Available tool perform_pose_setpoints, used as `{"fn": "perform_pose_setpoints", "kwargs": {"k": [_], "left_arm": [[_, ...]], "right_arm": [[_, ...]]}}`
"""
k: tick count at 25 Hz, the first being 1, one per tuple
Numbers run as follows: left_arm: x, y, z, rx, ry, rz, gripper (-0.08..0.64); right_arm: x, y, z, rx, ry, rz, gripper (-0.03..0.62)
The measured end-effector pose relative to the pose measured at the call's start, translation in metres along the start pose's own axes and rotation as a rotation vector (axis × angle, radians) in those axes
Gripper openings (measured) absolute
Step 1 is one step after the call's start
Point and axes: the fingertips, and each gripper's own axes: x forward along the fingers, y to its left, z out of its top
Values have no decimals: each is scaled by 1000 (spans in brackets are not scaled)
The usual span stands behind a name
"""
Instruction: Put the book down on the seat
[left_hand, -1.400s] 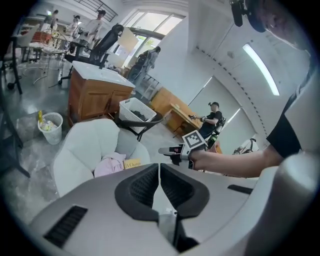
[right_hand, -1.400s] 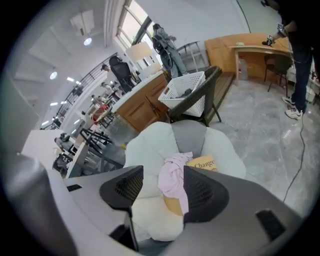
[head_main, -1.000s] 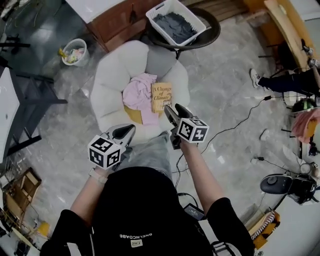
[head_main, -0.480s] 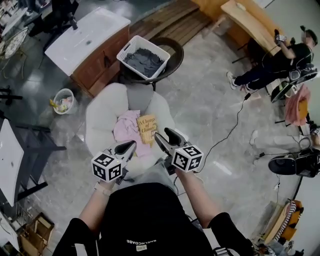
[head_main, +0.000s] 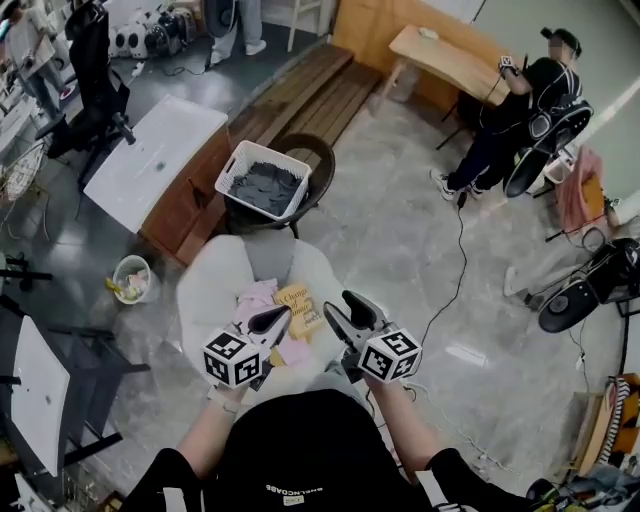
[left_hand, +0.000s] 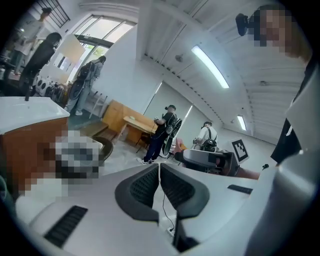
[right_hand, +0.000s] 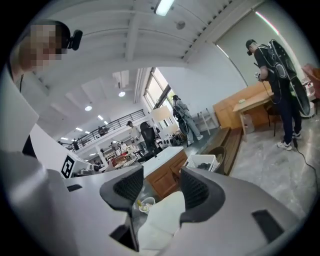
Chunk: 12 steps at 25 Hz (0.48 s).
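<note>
The yellow book lies flat on the seat of the white armchair, next to a pink cloth. No gripper touches it. My left gripper hangs above the chair's front edge, its jaws shut with nothing in them. To the right of the book my right gripper is open and empty. In the right gripper view the white armchair shows through the gap between the jaws.
Behind the armchair a white basket of dark clothes sits on a round dark table. A wooden cabinet with a white top stands back left, with a small bin beside it. A cable crosses the floor at right. A person sits far right.
The head view has pulled back and tilted up, showing more of the room. The book stays on the seat. Both grippers have drawn away from it, towards the person's body.
</note>
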Motion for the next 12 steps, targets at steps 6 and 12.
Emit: {"fn": "perform_pose_setpoints", "kwargs": {"k": [6,12], "left_arm": [[15,-18,27,64,-19,-54,17],[27,-39,38,96,-24,-89,17]], "right_arm": [[-28,-5,33,-13,-130,-29,249],[-59,-10,54,-42,-212,-64,247]]}}
